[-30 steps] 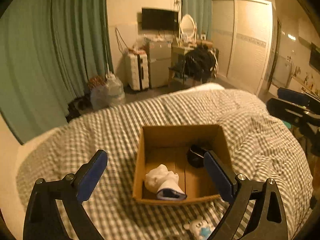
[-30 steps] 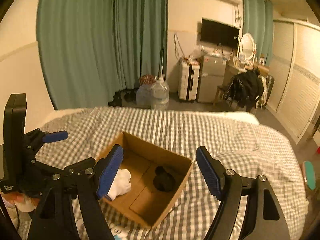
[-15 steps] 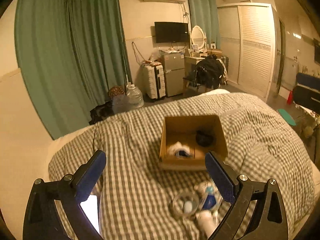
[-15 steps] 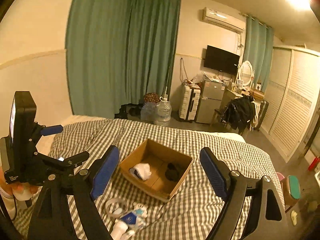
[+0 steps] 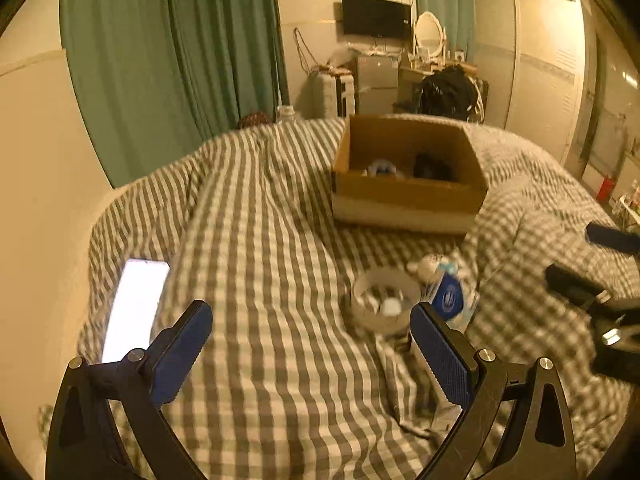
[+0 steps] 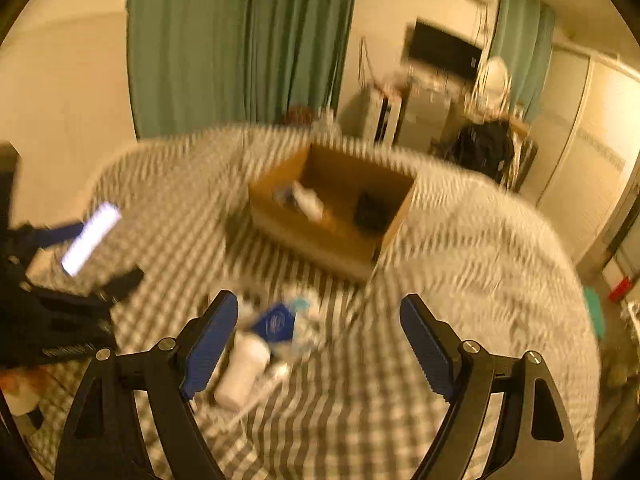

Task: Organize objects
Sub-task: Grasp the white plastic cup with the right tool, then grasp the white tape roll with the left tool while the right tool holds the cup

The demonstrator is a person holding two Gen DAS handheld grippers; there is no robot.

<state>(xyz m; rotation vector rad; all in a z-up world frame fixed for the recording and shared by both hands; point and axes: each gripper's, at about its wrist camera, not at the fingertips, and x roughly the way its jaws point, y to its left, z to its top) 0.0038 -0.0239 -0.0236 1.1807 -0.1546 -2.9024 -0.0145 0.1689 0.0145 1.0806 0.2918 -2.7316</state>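
Clearly both tools are empty: the left tool (image 5: 308, 356) has its jaws spread wide over bare checked bedding, and the right tool (image 6: 320, 344) is just as wide, having just been opening a little further, with nothing between the pads. The loose things lie in a small heap on the bed (image 5: 256, 240), near the front of the cardboard box (image 5: 408, 196) but apart from it — a blue-labelled pouch (image 5: 446, 298), a round shallow container (image 5: 380, 298) touching it, and a white bottle (image 6: 240, 376) lying on its side just beside the right tool's left finger. A lit phone (image 5: 134, 312) rests well off to the left.

My guess is that all of these are light. The pouch looks soft and crinkly, so it should be pinched across its flat middle; the bottle seems stiff and smooth and may roll, so its body is best taken crosswise. The container's rim looks thin and might flex.

Compared with a second ago, both views have pulled back and dropped lower: the box, then right under the tools, now sits further off, and the heap and phone have come into sight.
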